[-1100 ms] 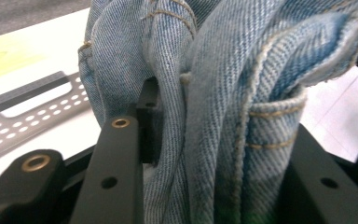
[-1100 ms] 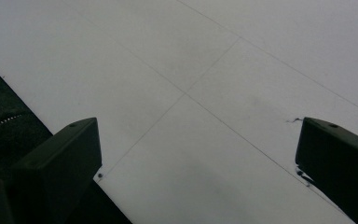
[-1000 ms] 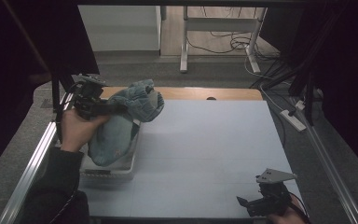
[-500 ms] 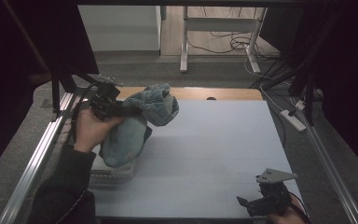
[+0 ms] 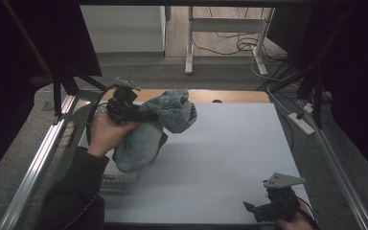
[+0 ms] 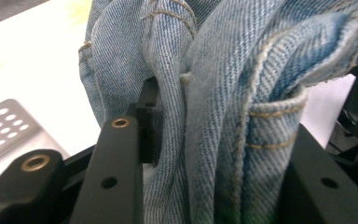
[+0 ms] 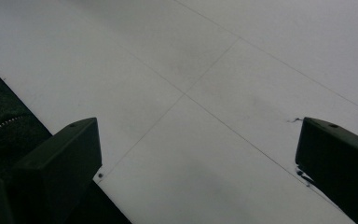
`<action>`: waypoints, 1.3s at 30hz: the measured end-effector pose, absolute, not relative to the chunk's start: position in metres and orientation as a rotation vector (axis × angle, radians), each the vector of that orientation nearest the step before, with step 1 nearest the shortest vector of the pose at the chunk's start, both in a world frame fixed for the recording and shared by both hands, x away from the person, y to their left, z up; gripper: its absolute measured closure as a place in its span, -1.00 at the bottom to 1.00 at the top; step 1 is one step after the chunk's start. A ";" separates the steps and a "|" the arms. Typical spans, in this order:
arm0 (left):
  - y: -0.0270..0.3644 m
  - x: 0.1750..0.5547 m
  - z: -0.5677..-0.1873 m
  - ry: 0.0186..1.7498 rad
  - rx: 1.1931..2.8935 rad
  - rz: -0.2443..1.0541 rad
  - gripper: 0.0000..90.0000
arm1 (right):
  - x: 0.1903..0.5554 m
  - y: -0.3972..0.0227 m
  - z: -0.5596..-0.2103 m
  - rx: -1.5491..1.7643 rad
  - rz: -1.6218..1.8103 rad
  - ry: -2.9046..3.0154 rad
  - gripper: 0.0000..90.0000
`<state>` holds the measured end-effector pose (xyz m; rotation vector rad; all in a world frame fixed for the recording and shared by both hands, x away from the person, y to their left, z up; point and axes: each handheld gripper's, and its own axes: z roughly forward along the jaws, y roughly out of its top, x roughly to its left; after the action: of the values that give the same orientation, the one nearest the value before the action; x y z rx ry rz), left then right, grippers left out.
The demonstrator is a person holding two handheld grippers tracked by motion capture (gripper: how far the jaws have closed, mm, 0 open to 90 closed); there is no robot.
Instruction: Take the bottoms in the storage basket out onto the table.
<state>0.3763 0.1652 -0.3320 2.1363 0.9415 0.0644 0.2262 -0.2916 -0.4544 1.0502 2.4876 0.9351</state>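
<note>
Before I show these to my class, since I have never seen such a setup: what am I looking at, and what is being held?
A person sits at a white table with a hand-held two-jaw gripper in each hand. One picture comes from a camera fixed above, looking down at the table. The other two come from cameras riding on the grippers, looking along their black jaws.

The left gripper is clamped on a bunch of blue jeans, lifted off the table; its own view shows the denim squeezed between the jaws. Below the jeans, at the table's left edge, is a pale basket, partly hidden.

The right gripper is at the near right corner, jaws wide open with nothing but bare table between them.
</note>
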 end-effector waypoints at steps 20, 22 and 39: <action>0.113 0.379 -0.343 0.843 2.189 0.031 0.37 | 0.226 -0.292 -0.454 1.048 0.939 2.486 -0.98; 0.108 0.379 -0.345 0.841 2.191 0.026 0.37 | 0.226 -0.292 -0.454 1.046 0.939 2.486 -0.98; 0.073 0.386 -0.376 0.834 2.225 -0.003 0.37 | 0.225 -0.292 -0.454 1.043 0.941 2.485 -0.98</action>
<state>0.3860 0.0730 -0.3763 2.2247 0.8338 -0.0027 0.2255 -0.2921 -0.4541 1.0426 2.4847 0.9407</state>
